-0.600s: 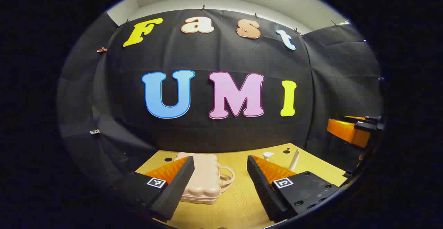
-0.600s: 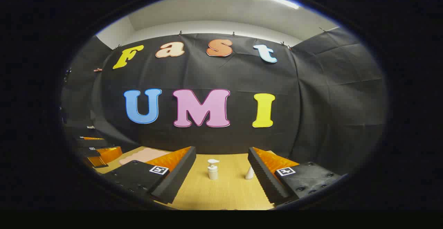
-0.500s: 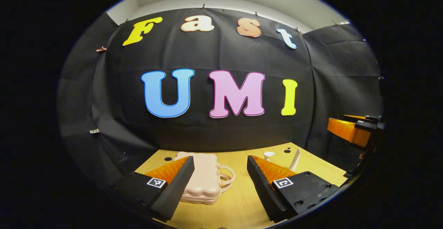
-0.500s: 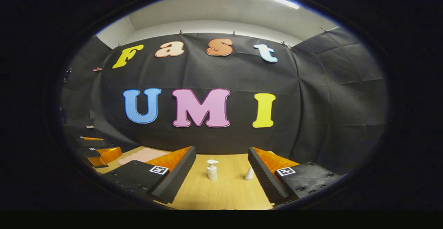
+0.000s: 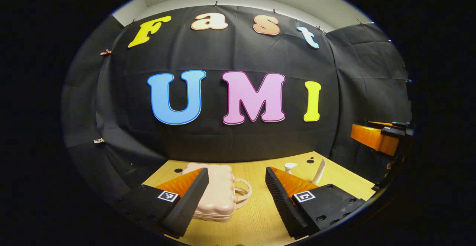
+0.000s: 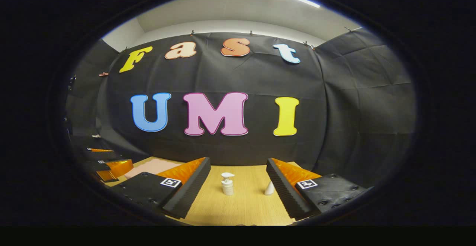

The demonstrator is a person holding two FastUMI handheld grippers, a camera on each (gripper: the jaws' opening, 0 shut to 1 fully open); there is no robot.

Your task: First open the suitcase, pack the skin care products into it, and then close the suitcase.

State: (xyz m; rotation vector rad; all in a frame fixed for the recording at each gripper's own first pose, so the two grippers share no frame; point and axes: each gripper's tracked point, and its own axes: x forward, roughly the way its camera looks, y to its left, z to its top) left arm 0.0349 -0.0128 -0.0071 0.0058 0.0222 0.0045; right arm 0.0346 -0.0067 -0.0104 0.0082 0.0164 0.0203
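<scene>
Suitcase: a small pink ribbed suitcase (image 5: 217, 196) is seen lying flat and shut on the wooden table (image 5: 256, 220), its loop handle turned toward the bottles. In the right gripper view a strip of its top (image 6: 148, 167) is glimpsed.

Skin care products: a white pump bottle (image 6: 227, 183) and a white cone-shaped tube (image 6: 269, 188) are stood upright on the table, well apart from the suitcase on its handle side, near one another but not touching. In the left gripper view they are found beyond the handle as well (image 5: 289, 167) (image 5: 319, 171).

Left gripper: the left gripper (image 5: 236, 186) is held above the table, just short of the suitcase; its fingers are spread and nothing is pinched.

Right gripper: the right gripper (image 6: 238, 183) is held clear of the suitcase, facing the two bottles; its fingers are spread wide and nothing is held.

Step in hand: the opening of the suitcase is judged not yet begun; nothing is packed.

Next move: the lid edge on the handle side is likely to be caught and lifted, with the base steadied so that the light case is not slid.
</scene>
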